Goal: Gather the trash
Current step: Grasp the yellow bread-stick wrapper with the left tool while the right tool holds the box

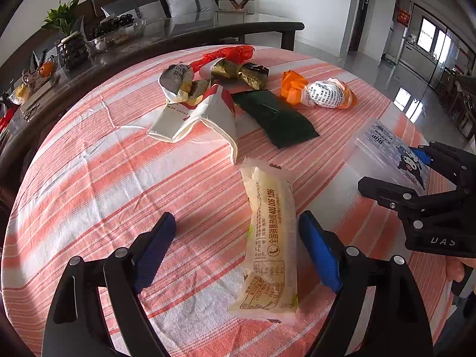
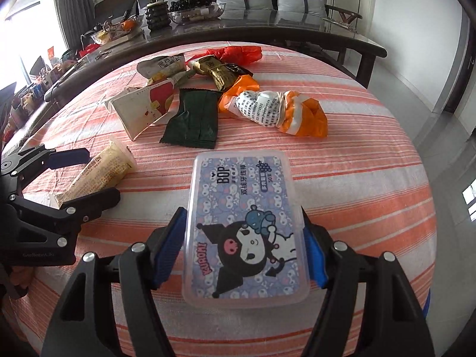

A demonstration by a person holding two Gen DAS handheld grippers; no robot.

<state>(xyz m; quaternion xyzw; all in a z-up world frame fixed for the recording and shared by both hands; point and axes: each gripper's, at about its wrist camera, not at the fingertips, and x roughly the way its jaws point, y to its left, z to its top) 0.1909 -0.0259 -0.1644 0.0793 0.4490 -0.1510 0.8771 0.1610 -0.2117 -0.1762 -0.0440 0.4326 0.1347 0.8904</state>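
The left gripper [image 1: 235,250] is standing wide — the cream wrapper [image 1: 272,247] is lying on the striped cloth [image 1: 89,178] between its pads, apparently untouched. The right gripper [image 2: 242,250] is clamping the clear cartoon box [image 2: 244,226] by its long sides, just right of that wrapper. The other trash — dark green packet [image 1: 275,119], orange bag [image 2: 303,113] — is lying beyond the wrapper.
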